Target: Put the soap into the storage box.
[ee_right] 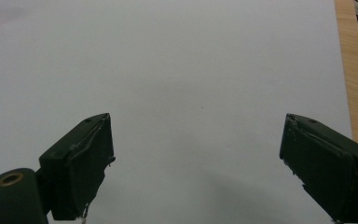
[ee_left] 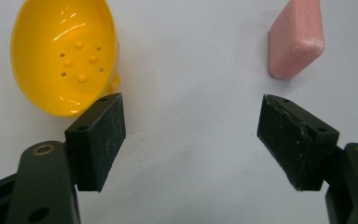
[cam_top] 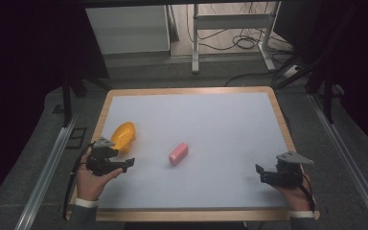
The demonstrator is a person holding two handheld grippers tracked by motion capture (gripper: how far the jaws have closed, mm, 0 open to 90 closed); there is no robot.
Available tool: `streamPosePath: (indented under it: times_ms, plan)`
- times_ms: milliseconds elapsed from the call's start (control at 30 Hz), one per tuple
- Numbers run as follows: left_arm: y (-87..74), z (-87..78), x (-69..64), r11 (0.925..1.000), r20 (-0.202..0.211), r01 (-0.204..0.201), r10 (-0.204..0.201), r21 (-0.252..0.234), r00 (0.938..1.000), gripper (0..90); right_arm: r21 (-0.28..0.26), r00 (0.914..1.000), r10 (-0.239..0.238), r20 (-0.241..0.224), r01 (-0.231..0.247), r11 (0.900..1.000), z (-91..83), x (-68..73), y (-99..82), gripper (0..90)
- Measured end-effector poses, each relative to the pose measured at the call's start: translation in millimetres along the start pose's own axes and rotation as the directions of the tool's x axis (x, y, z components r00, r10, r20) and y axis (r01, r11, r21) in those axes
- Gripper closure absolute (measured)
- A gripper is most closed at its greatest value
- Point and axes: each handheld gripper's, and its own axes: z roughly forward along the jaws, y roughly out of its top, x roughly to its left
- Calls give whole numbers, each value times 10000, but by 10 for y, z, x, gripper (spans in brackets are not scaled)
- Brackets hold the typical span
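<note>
1. At the lower left of the high view, your left tongs (cam_top: pixel 124 164) sit just below the yellow dish (cam_top: pixel 123 135), jaws spread wide, nothing held. In the left gripper view the dish (ee_left: pixel 65 53) lies at upper left, close by one jaw, and the pink soap bar (ee_left: pixel 296 39) at upper right.
2. At the lower right of the high view, your right tongs (cam_top: pixel 263 173) rest near the front edge of the white surface (cam_top: pixel 220 124), well apart from both things. Jaws wide open, empty.
3. The soap bar (cam_top: pixel 178 153) lies flat near the middle of the frame, to the right of the dish, not touching it.
4. Step in hand, as I judge it: the approach, before any grasp. The likely job is soap into dish.
5. Next move calls for you to swing the left tongs toward the bar and line the jaws across its narrow width. The jaws look open wide enough already.
6. The dish is smooth and light; it may slide when the soap goes in. Steadying it with the other tongs could help.
7. Writing: no brand, label or lettering readable on dish, soap or surface. The dish floor shows small holes and bumps, nothing more.
</note>
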Motion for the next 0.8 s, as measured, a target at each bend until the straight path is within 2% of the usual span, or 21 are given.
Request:
streamPosePath:
  times_ms: [267,500,600,800]
  plan:
    - [88,41,-60,9994,119,-283,281,199,9995,232,-39,10000,47,47,-47,10000,-15,-14,0,96]
    - [174,49,-118,9987,106,-468,466,185,9989,232,-5,10000,-29,71,29,10000,-5,-6,-3,96]
    - [202,16,-169,9978,69,-647,648,-108,9979,237,-9,9999,-57,102,57,10000,-6,-6,-4,96]
    - [258,22,-217,9970,72,-761,762,-102,9971,239,3,9999,-64,115,64,10000,-4,-8,-9,96]
